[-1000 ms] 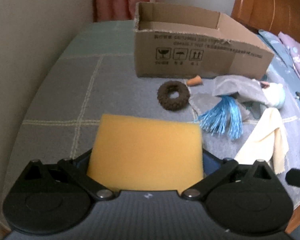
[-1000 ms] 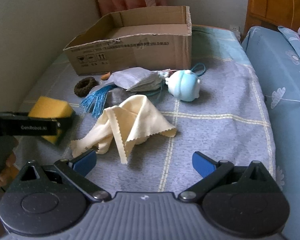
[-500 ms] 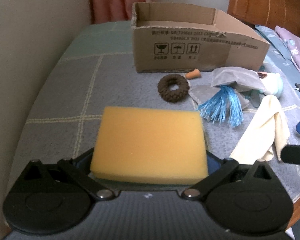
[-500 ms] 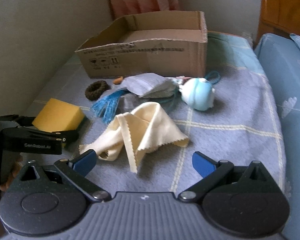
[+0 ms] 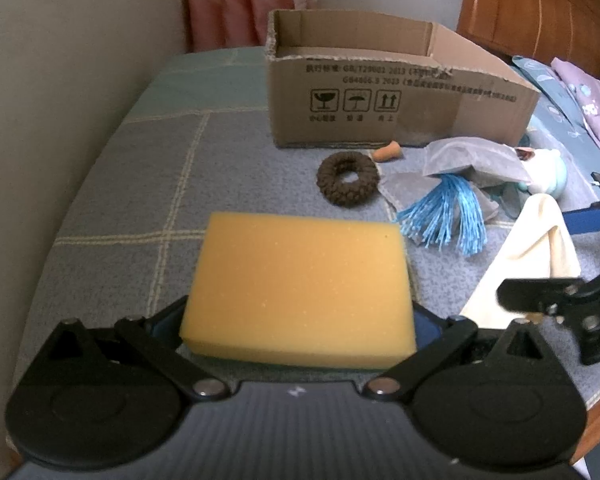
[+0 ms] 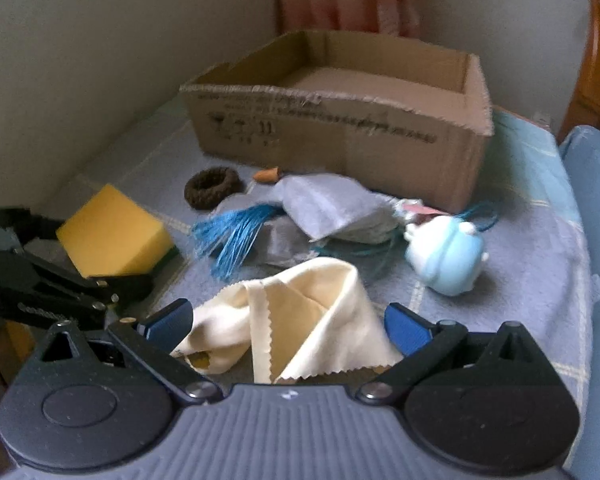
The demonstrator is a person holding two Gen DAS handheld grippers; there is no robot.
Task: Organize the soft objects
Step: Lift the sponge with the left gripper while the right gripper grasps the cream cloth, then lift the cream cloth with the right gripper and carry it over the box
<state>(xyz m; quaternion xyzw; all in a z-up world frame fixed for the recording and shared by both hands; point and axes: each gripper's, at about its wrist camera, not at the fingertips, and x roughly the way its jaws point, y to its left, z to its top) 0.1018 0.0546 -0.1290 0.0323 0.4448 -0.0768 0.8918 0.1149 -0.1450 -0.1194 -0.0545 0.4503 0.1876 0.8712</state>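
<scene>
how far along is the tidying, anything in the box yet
Done: nothing shows inside the cardboard box; its visible floor is bare. In hand: the left claw grips the yellow sponge; the right claw is open around the cream cloth, not closed. Left: brown ring, blue tassel, grey pouch, blue plush and a small orange piece lie on the blanket.

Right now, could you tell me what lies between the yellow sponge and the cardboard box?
The brown knitted ring lies between sponge and box, seen in the left wrist view.
</scene>
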